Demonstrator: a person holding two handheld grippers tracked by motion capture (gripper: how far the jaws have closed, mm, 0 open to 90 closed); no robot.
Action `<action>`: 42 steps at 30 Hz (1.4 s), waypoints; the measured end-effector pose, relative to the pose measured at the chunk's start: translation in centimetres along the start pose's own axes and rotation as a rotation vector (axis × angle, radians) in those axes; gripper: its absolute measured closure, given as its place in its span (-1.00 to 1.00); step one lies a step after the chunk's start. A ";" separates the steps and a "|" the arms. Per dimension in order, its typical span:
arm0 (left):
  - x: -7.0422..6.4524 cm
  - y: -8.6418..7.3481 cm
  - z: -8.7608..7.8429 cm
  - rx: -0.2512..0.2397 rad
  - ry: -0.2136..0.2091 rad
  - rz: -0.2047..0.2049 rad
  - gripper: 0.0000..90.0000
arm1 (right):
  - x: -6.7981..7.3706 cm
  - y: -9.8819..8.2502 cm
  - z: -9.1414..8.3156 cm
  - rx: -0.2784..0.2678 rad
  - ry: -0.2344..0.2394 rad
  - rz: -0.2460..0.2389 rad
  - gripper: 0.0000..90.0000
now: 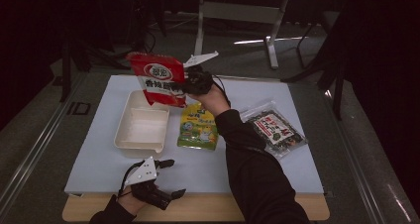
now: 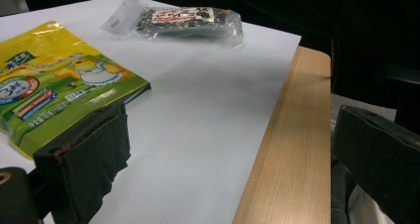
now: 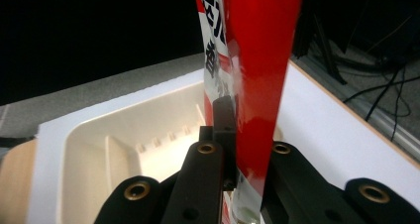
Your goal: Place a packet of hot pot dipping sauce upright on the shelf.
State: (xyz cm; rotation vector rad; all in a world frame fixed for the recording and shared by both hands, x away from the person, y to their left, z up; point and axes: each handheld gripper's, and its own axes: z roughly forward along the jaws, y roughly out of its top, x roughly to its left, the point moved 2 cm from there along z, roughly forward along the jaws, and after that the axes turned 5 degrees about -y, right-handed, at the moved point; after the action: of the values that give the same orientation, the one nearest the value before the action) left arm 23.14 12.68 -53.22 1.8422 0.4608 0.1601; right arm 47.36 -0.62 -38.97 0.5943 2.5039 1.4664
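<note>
My right gripper (image 1: pixel 190 83) is shut on a red snack bag (image 1: pixel 159 79) and holds it in the air above the far end of a cream tray (image 1: pixel 142 125). In the right gripper view the red bag (image 3: pixel 252 65) is pinched edge-on between the jaws, with the cream tray (image 3: pixel 124 135) just beyond. My left gripper (image 1: pixel 171 177) rests near the table's front edge, open and empty; in its own view its jaws stand wide apart. A yellow-green pouch (image 1: pixel 198 127) lies flat to the right of the tray, also seen as the pouch (image 2: pixel 54 85) ahead of the left jaws.
A clear packet of dark seaweed (image 1: pixel 275 129) lies at the right of the white mat (image 1: pixel 208 167); the same packet (image 2: pixel 183 22) shows far off in the left gripper view. The wooden table edge (image 2: pixel 292 149) runs along the front. A desk frame (image 1: pixel 237 13) stands behind.
</note>
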 end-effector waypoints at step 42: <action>0.0 -0.5 -0.9 -0.012 0.000 -0.028 -0.94 | -1.2 -2.7 9.8 -0.011 0.074 0.046 1.00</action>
State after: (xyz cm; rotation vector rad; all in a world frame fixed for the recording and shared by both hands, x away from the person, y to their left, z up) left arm 22.73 13.61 -53.41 1.8235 0.4847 0.1432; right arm 51.20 5.47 -46.22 0.6105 2.5516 1.5450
